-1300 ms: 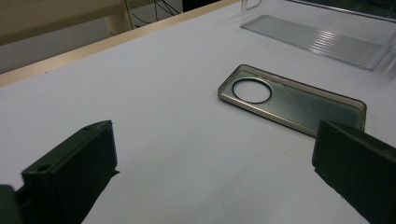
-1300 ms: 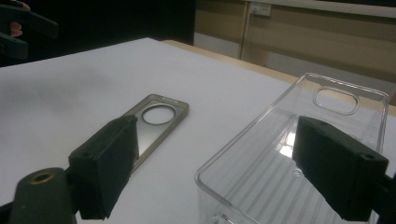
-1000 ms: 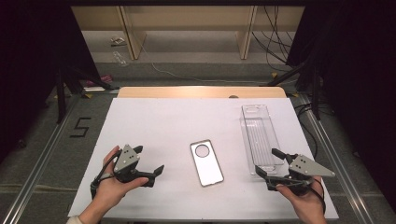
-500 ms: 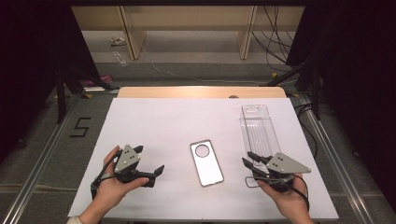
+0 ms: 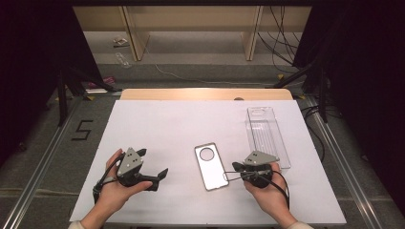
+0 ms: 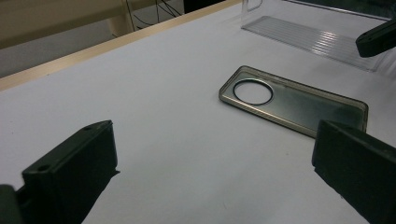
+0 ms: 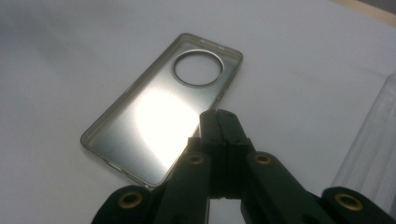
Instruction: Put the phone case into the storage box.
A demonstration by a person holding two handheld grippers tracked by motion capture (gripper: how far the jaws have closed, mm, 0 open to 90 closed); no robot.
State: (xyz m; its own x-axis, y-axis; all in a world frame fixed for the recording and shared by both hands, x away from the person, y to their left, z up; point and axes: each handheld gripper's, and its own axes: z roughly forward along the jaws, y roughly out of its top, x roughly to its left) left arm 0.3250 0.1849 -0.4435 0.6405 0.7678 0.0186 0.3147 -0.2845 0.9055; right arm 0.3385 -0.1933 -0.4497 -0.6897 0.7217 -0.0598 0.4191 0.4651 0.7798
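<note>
White paper covers the desk (image 5: 157,124), and a clear ribbed plastic tray (image 5: 267,136) lies at its far right. Near the middle lies the clear, grey-rimmed phone case with a round camera hole (image 5: 211,167), flat, inside up, not yet lifted. The right claw (image 5: 228,174) has just pinched closed with nothing between its jaws, its tips at the case's near right edge. The left claw (image 5: 160,175) rests wide open and empty, well left. Gripping and moving the case seem left to do.

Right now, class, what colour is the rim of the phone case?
Olive-grey, slightly see-through, on the phone case; the right gripper view shows it best.
</note>
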